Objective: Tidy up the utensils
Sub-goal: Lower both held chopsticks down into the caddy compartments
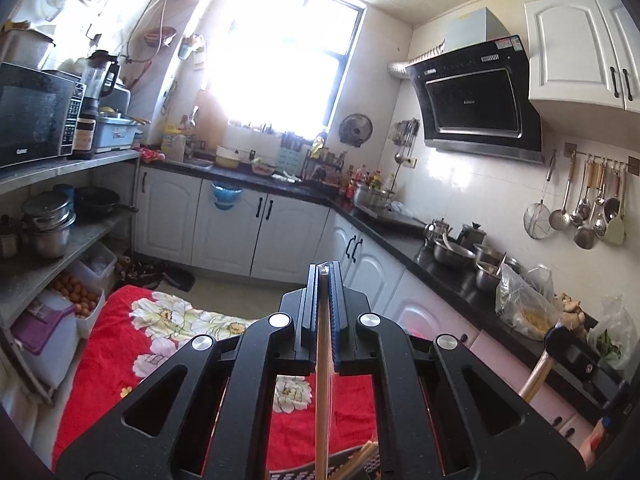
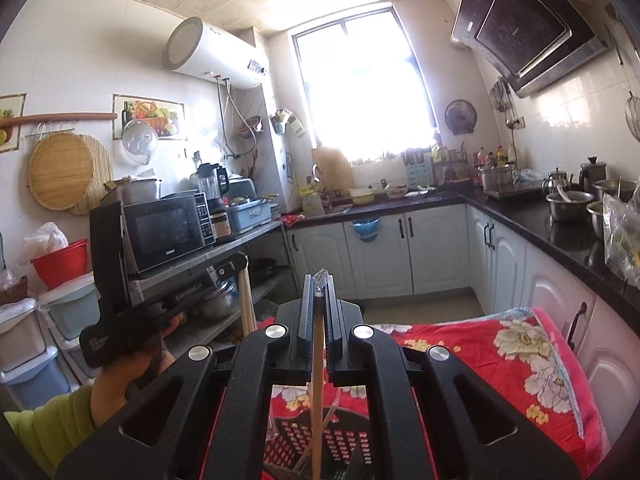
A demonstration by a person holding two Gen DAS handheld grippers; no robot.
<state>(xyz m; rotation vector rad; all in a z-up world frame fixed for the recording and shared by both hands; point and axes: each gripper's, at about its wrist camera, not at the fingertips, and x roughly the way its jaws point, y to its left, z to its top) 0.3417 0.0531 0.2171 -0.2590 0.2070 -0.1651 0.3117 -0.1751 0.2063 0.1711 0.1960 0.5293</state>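
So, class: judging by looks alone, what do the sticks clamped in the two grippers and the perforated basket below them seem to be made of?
Stick in the left gripper, stick: probably bamboo or wood; pale tan, matte, thin and straight. Stick in the right gripper, stick: same look, with a clear, glassy-looking tip, possibly plastic. Basket: likely moulded plastic; dark, with a regular grid of slots.

Little can be read here. At the left of your left wrist view, the microwave (image 1: 36, 114) carries a small white brand word at its lower left corner, seemingly "Galanz". The range hood (image 1: 474, 102) at upper right has a logo too small to read.
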